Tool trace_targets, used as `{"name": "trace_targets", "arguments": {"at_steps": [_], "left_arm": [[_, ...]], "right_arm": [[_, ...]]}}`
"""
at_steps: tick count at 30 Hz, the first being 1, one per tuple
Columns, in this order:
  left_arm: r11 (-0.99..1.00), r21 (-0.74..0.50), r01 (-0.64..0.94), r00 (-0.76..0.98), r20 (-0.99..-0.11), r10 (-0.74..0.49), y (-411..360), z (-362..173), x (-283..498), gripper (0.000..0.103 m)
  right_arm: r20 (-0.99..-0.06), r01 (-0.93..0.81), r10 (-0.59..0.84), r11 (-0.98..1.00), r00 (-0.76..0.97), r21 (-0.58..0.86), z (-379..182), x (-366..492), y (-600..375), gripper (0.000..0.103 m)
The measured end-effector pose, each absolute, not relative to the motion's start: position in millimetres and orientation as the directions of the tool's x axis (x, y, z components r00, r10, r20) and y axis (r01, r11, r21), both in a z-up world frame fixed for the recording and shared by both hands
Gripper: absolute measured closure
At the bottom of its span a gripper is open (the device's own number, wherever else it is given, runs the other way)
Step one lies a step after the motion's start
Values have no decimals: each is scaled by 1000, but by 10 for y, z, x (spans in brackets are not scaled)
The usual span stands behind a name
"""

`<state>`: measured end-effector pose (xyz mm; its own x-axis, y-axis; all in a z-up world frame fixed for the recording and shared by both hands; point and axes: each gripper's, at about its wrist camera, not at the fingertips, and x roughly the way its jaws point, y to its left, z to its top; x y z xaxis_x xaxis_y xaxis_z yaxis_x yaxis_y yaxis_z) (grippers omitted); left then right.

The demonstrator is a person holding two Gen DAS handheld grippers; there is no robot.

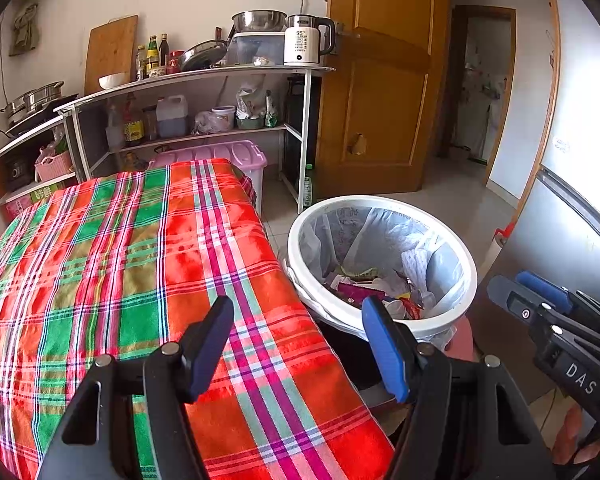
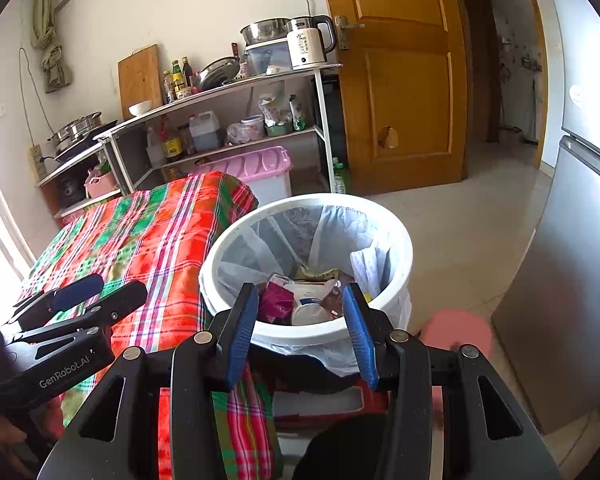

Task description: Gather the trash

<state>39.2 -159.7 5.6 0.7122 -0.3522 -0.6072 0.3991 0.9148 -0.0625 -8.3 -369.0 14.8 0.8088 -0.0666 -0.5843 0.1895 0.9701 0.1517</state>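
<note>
While a plaid-covered table [image 1: 140, 280] is filling the left half of the left wrist view, its right edge is running just beside the white bin [image 1: 380, 212] at centre right, with open tiled floor [image 1: 452, 196] stretching behind toward the wooden door [image 1: 380, 80]. Trash [image 2: 300, 300] is lying inside the lined bin, wrappers mostly, hard to tell apart. Below the bin a pink stool [image 2: 460, 328] is showing only partly. Both claws are standing partly open and gripping nothing: the left gripper [image 1: 300, 344] over the table's edge, the right gripper [image 2: 300, 332] over the bin's near rim.
</note>
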Motion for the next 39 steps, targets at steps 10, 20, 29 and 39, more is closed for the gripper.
{"name": "trace_targets", "arguments": {"at_steps": [10, 20, 29, 39], "left_arm": [[916, -62, 396, 713, -608, -349, -1613, 47, 394, 34], [916, -59, 397, 713, -609, -348, -1610, 45, 395, 34], [913, -69, 401, 706, -612, -357, -1610, 24, 392, 34], [914, -62, 402, 722, -593, -357, -1606, 44, 369, 34]], "right_arm": [[-585, 192, -68, 970, 808, 152, 147, -81, -3693, 58], [-584, 191, -68, 970, 809, 152, 147, -84, -3694, 58], [-585, 193, -68, 969, 808, 154, 145, -89, -3675, 58], [-583, 197, -70, 968, 809, 157, 145, -109, -3677, 58]]}}
